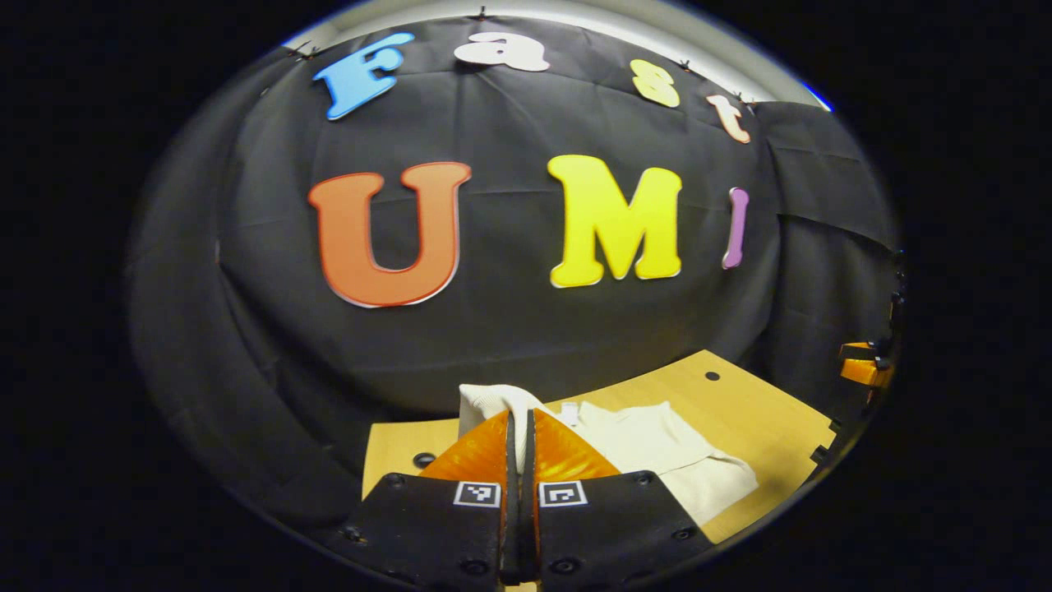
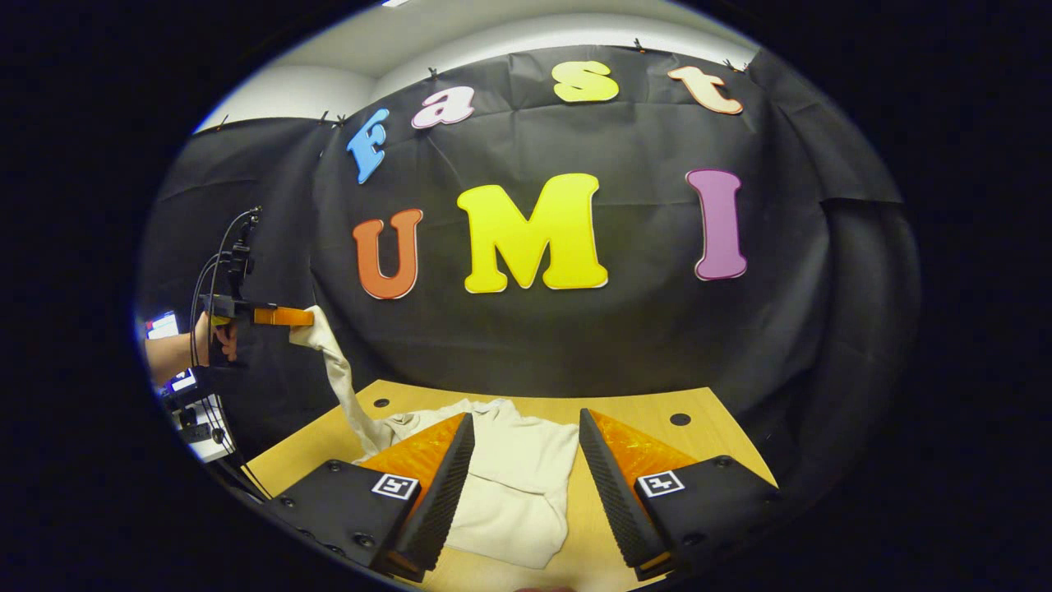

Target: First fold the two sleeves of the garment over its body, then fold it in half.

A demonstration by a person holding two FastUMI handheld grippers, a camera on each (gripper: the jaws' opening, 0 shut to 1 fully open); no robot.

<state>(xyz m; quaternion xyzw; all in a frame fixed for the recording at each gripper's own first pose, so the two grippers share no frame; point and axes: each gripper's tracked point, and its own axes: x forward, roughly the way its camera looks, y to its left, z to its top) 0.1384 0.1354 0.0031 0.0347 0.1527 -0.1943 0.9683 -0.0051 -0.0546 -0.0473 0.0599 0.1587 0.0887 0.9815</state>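
While our left gripper (image 2: 300,317) pinched the sleeve (image 2: 341,374) aloft, the garment (image 2: 526,477) lay rightward below it; fold that way. Our right gripper (image 2: 526,485) hovered wide, empty.

Your garment (image 2: 518,477) is soft cream cloth, matt and finely knit, with a ribbed cuff on the lifted sleeve (image 2: 333,362) (the ribbing reads best in the left gripper view). Your table (image 2: 657,411) looks like smooth, pale wood with a low sheen.
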